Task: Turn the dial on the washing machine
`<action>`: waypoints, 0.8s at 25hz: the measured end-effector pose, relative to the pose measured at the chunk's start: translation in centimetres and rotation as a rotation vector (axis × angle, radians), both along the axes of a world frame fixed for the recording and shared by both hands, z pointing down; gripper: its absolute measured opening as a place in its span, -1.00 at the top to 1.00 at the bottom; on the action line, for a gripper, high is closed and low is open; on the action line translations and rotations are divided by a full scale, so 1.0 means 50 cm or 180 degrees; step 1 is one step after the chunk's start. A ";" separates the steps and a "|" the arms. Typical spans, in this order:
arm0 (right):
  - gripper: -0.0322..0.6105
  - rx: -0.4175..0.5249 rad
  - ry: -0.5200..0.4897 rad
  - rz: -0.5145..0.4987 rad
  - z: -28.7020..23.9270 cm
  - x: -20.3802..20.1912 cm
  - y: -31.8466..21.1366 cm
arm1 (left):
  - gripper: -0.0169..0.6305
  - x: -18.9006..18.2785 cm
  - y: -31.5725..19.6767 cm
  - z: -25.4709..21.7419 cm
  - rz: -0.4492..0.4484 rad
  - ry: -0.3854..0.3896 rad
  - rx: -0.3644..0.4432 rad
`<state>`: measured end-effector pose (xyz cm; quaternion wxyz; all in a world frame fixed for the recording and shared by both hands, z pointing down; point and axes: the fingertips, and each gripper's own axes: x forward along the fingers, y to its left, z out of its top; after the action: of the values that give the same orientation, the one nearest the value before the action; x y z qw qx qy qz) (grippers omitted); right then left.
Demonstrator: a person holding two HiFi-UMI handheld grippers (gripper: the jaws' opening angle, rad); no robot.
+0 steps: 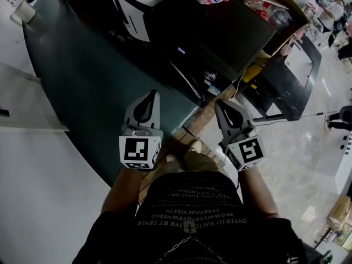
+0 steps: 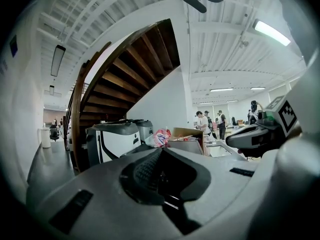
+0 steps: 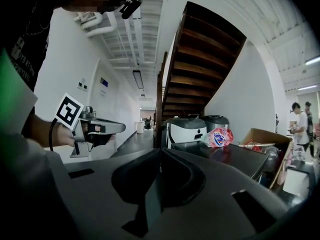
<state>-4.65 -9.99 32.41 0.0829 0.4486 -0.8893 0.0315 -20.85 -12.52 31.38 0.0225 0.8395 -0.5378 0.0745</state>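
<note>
A black washing machine [image 1: 220,32] stands just beyond a person's left gripper [image 1: 149,94] and right gripper [image 1: 223,104], both with jaws pressed together on nothing, its small dial [image 1: 209,76] on the machine's near edge.

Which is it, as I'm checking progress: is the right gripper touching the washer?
Apart. In the right gripper view the right gripper hangs shut and empty, short of the washer; the head view shows a gap between them.

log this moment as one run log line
left gripper: shut, empty | right gripper: shut, empty | position: both held short of washing machine | contact: none
</note>
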 end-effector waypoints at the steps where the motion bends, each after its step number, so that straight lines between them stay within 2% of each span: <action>1: 0.88 -0.0002 0.0001 -0.0019 0.003 0.009 -0.006 | 0.94 0.013 -0.011 -0.002 -0.0001 0.0001 0.0007; 10: 0.88 -0.0043 0.0025 -0.0143 0.032 0.096 -0.065 | 0.94 0.111 -0.069 -0.044 -0.0068 -0.0088 0.0190; 20: 0.88 -0.0137 0.0226 0.0015 0.104 0.132 -0.106 | 0.94 0.113 -0.066 -0.024 -0.0143 -0.0139 0.0090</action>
<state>1.95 -15.29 37.61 0.1241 0.4497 -0.8838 0.0349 -15.20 -15.81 30.20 0.0005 0.8256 -0.5579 0.0847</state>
